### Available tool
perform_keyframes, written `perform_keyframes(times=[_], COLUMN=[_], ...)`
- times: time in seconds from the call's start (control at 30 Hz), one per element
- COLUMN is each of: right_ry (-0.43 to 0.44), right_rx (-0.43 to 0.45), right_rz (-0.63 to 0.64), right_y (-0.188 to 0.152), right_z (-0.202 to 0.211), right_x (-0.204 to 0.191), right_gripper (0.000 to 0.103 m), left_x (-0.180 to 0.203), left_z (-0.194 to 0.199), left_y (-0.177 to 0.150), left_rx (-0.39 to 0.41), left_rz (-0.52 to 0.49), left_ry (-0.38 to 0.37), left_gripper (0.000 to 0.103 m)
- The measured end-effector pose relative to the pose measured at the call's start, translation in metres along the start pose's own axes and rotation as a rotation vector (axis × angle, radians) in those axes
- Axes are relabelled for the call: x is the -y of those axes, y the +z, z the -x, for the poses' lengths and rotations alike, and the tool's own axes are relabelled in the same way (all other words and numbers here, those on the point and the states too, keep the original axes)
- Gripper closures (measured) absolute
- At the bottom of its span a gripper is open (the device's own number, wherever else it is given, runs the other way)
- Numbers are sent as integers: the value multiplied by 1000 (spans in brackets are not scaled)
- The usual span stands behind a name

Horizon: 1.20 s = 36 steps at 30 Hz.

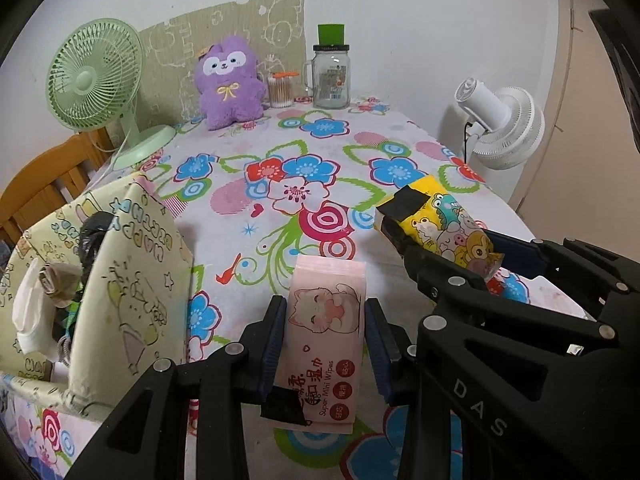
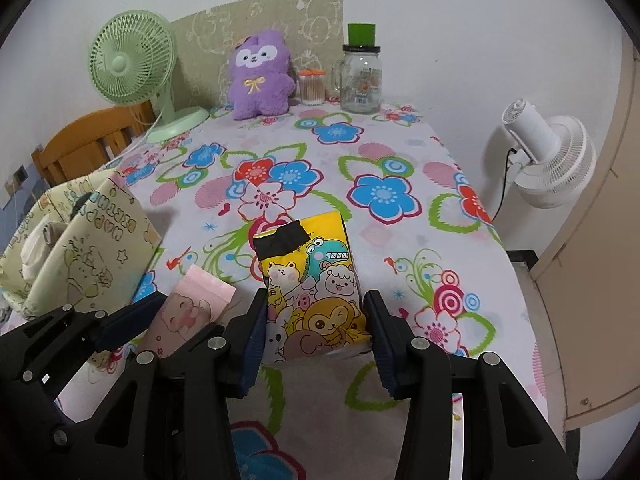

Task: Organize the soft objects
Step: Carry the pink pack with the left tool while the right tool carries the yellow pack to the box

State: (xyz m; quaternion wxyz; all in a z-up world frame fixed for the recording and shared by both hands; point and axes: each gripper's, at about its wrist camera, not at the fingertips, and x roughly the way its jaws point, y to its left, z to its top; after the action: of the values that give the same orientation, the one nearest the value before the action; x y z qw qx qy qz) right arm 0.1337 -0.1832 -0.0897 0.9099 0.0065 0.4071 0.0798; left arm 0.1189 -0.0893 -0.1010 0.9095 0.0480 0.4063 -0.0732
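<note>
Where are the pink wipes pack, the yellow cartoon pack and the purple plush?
pink wipes pack (image 1: pixel 324 320), left wrist view, cat drawing.
yellow cartoon pack (image 2: pixel 316 296), right wrist view, printed front.
purple plush (image 1: pixel 230 88), left wrist view, belly.

Along the worktop's (image 2: pixel 400 152) far edge stood a desk fan (image 2: pixel 132 60) at the left corner, then a plush toy (image 2: pixel 260 76), a swab jar (image 2: pixel 312 88) and a glass mug (image 2: pixel 362 80). A fabric box (image 2: pixel 96 248) sat at the left edge. A second fan (image 2: pixel 552 160) stood beyond the right edge.
</note>
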Motion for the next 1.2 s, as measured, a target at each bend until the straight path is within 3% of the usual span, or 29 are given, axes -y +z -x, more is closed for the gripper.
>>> perform_keyframes(times=[1.2], right_ry=[-15], right_rx=[125], right_rz=[-6], right_y=[-9], right_z=[92], right_x=[-25], right_gripper=[53], left_x=[-2], left_z=[88], left_y=[-12], left_rx=[127], left_rz=[-20], left_ry=[3], left_gripper=[63])
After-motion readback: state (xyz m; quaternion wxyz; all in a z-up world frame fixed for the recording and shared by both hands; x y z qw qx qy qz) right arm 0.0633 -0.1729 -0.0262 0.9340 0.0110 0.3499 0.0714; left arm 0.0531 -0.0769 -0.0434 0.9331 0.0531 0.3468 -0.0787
